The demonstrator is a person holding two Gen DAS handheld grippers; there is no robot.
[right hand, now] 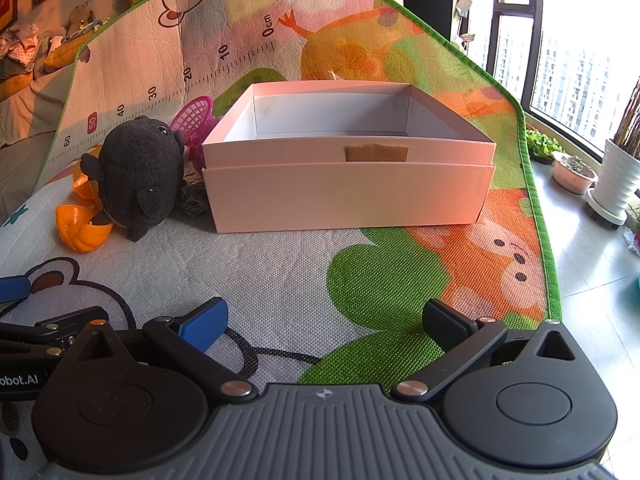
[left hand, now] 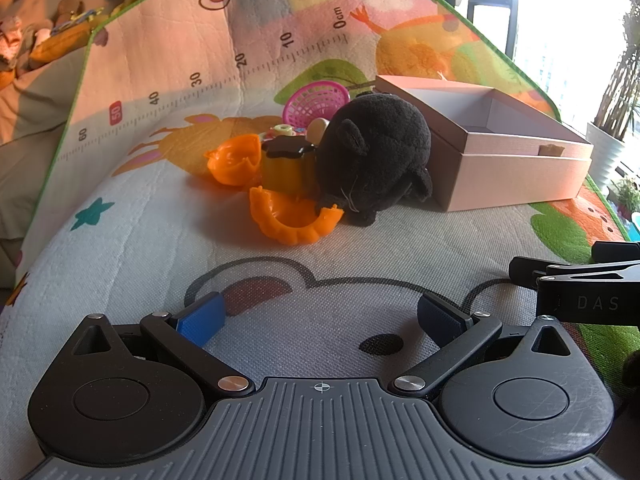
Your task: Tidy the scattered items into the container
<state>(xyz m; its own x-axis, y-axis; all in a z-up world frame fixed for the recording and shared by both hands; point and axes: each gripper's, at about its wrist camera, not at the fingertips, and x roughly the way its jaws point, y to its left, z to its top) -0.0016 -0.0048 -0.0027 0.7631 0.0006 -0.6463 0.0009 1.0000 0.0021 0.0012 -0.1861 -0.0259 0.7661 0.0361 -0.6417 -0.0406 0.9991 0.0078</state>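
A black plush toy point(left hand: 378, 152) point(right hand: 138, 176) lies on the play mat beside a pink open box point(left hand: 512, 148) point(right hand: 348, 184), whose inside shows nothing. Against the plush sit two orange plastic shells point(left hand: 292, 220) point(right hand: 80, 230), a yellow pudding toy with a dark top point(left hand: 288, 166) and a magenta toy basket point(left hand: 316, 102) point(right hand: 194, 118). My left gripper point(left hand: 320, 320) hovers open over the mat, well short of the toys. My right gripper point(right hand: 324, 322) is open too, facing the box front, with nothing between its fingers.
The colourful mat point(right hand: 280, 280) has a ruler print and a green border; it curls up at the back. Tiled floor, potted plants point(right hand: 618, 172) and a window lie to the right. Stuffed toys point(left hand: 60, 20) are piled on the far left. The other gripper's body point(left hand: 580, 284) shows at the right.
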